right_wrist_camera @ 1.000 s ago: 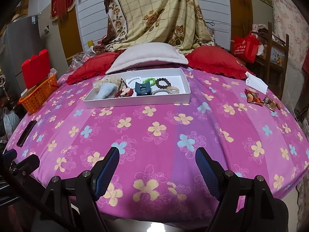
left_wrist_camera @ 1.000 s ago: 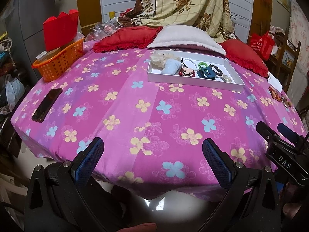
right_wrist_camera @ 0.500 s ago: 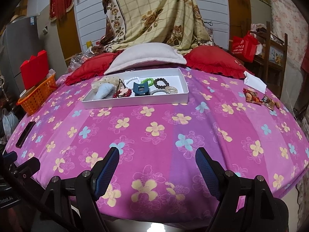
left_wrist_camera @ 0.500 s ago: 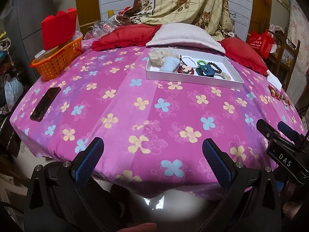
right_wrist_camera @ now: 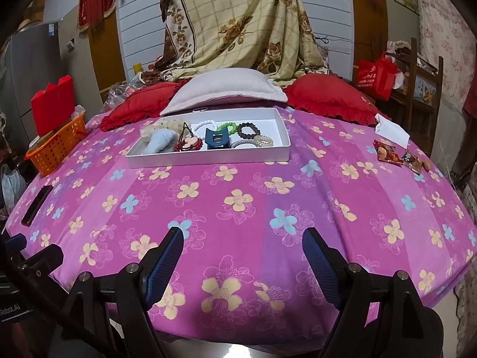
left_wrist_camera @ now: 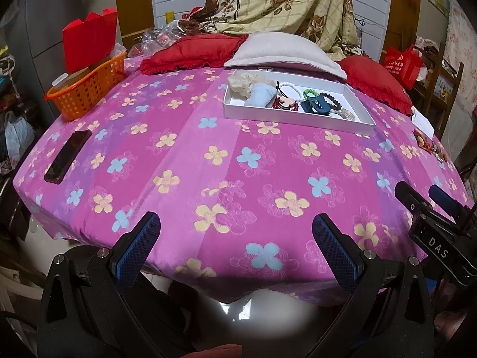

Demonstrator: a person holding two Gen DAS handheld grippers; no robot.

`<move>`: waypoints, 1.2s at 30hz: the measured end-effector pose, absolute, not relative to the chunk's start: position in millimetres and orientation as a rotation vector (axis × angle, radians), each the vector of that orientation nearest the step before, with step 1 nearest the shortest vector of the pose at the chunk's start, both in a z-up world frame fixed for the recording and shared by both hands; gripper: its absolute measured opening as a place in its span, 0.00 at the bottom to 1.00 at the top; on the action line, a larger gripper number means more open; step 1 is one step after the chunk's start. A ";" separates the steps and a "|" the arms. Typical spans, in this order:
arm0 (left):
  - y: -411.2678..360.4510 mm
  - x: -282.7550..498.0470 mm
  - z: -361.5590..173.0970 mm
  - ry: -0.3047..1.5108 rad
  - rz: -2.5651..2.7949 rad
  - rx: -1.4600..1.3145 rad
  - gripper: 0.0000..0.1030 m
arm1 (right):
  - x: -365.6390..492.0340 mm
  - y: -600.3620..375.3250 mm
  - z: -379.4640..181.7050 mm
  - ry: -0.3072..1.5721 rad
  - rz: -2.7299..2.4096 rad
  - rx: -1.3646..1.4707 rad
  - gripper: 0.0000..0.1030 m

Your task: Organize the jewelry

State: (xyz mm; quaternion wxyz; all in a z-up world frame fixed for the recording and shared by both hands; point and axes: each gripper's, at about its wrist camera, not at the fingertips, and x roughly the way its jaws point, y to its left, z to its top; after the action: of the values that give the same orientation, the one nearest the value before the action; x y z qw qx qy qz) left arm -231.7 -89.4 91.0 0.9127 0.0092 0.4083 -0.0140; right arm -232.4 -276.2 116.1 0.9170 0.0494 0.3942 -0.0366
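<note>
A tray (right_wrist_camera: 208, 161) holding jewelry (right_wrist_camera: 220, 137) sits on the bed (right_wrist_camera: 238, 208), pillows (right_wrist_camera: 226, 89) behind it, a basket (right_wrist_camera: 55, 149) far left, snacks (right_wrist_camera: 396, 155) right.

A matt floral cloth bedsheet (right_wrist_camera: 238, 208) bears a smooth white tray (right_wrist_camera: 208, 158) beside an orange plastic basket (left_wrist_camera: 86, 89).

A magenta-and-purple striped bedcover (right_wrist_camera: 244, 208) printed with yellow and blue flowers carries a plain white rectangular tray (right_wrist_camera: 208, 156). At the tray's 9 o'clock stands an orange lattice plastic basket (right_wrist_camera: 55, 149); at 12 o'clock, a cream checked cloth with brown roses (right_wrist_camera: 238, 24).
</note>
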 end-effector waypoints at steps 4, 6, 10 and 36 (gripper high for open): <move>-88.1 -230.2 92.0 0.843 -0.029 0.017 0.99 | -232.4 -276.0 115.4 0.813 -0.075 0.102 0.78; -88.7 -230.8 91.3 0.844 -0.028 0.018 0.99 | -232.4 -275.6 115.0 0.812 -0.076 0.101 0.78; -88.2 -229.9 91.6 0.846 -0.028 0.017 0.99 | -232.9 -275.3 114.6 0.809 -0.076 0.094 0.78; -92.1 -230.9 86.0 0.872 -0.044 0.020 0.99 | -237.8 -268.5 119.0 0.770 -0.087 0.050 0.79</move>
State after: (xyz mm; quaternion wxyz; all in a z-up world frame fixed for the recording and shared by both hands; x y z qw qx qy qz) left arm -230.9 -92.1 86.0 0.9062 0.0098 0.4222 -0.0215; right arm -237.8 -268.5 119.0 0.9256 0.0246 0.3753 -0.0424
